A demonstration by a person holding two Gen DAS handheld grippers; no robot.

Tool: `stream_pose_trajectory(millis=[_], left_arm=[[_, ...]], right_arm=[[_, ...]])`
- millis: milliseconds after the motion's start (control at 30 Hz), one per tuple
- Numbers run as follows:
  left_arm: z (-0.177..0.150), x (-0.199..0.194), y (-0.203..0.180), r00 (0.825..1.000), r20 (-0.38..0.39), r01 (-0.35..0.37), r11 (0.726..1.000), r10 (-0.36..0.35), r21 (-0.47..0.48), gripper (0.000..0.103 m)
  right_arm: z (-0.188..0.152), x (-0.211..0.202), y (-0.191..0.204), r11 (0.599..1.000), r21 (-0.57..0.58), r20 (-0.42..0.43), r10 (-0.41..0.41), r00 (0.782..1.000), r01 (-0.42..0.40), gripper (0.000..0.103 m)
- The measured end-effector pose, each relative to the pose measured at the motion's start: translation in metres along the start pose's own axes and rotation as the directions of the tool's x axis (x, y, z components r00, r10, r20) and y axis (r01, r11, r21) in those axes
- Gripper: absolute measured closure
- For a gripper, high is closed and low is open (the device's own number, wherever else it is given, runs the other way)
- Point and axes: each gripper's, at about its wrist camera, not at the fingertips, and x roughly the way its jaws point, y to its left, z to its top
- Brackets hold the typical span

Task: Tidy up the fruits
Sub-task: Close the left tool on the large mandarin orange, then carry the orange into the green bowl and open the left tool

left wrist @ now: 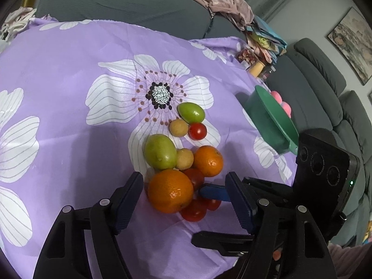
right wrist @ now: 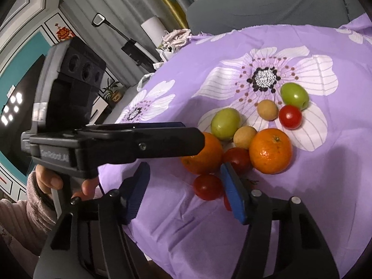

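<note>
On the purple flowered cloth (left wrist: 69, 121) the fruit lies in one loose heap, from the middle of the big white flower (left wrist: 148, 93) down toward the near edge. In the left wrist view the left gripper (left wrist: 183, 197) hangs low over the near end of the heap, its jaws partly spread around the large orange (left wrist: 171, 190) — the left pad stands just beside the fruit's left flank, the right pad well off to its right, and neither pad presses on it. At twelve o'clock from that orange sits the bigger green fruit (left wrist: 160, 151), with a small tan fruit (left wrist: 184, 159) touching its right side and a second orange (left wrist: 208, 161) at one o'clock. A red tomato (left wrist: 195, 177) is wedged between the two oranges, and more tomatoes (left wrist: 194, 210) peek out at five o'clock under the large orange. Farther up, a smaller green fruit (left wrist: 191, 112), another tan fruit (left wrist: 178, 127) and a lone tomato (left wrist: 197, 131) form a little cluster. A green container (left wrist: 269, 121) stands at the cloth's right edge, at about two o'clock from the heap. The right gripper (right wrist: 184, 186) comes in from the other side with its jaws half apart and nothing pinched — one tomato (right wrist: 207, 187) lies in the gap, and its right pad reaches up beside the wedged tomato. A hand (right wrist: 69, 183) in a pink sleeve grips the left tool's handle.
</note>
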Motion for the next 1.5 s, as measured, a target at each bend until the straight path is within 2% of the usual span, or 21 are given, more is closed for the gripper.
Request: stream_pose_trajectory(millis=[100,200,467,600,700,933,1033,1100,1200,1500], left_arm=[[-0.001,0.004,-0.002,1.000,-0.022,-0.004,1.000,0.004,0.020,0.039],[0.000,0.007,-0.001,0.999,-0.041,-0.018,0.999,0.019,0.028,0.040],[0.004,0.012,-0.002,0.995,-0.089,-0.029,0.996,0.036,0.079,0.041],[0.009,0.018,-0.003,0.991,-0.132,-0.019,0.995,0.031,0.097,0.044],[0.009,0.025,-0.003,0.986,-0.165,-0.010,0.995,0.027,0.101,0.049],[0.006,0.024,-0.005,0.985,-0.168,-0.015,0.995,0.031,0.096,0.052],[0.005,0.018,-0.008,0.989,-0.143,-0.019,0.994,0.034,0.107,0.053],[0.006,0.011,-0.010,0.992,-0.118,-0.021,0.994,0.034,0.108,0.059],[0.007,0.000,-0.013,0.996,-0.089,0.007,0.994,0.002,0.105,0.059],[0.010,-0.005,-0.036,0.998,-0.064,0.009,0.989,0.000,0.146,0.059]], right_arm=[[0.003,0.005,-0.001,1.000,0.001,-0.012,-0.008,1.000,0.008,0.046],[0.006,0.010,-0.003,1.000,0.007,-0.028,-0.022,0.999,0.022,0.052],[0.021,0.030,-0.005,0.995,-0.023,-0.094,-0.104,0.990,0.102,0.053],[0.027,0.039,-0.005,0.989,-0.050,-0.124,-0.143,0.982,0.137,0.052],[0.024,0.040,-0.005,0.986,-0.063,-0.124,-0.158,0.980,0.151,0.056],[0.017,0.036,-0.006,0.987,-0.028,-0.084,-0.161,0.983,0.159,0.057],[0.015,0.033,-0.003,0.987,-0.025,-0.057,-0.162,0.985,0.160,0.057],[0.016,0.029,0.001,0.987,-0.023,-0.038,-0.158,0.987,0.157,0.057],[0.018,0.018,0.005,0.988,-0.024,-0.002,-0.152,0.988,0.152,0.057],[0.015,-0.008,0.013,0.987,-0.019,0.074,-0.155,0.985,0.157,0.057]])
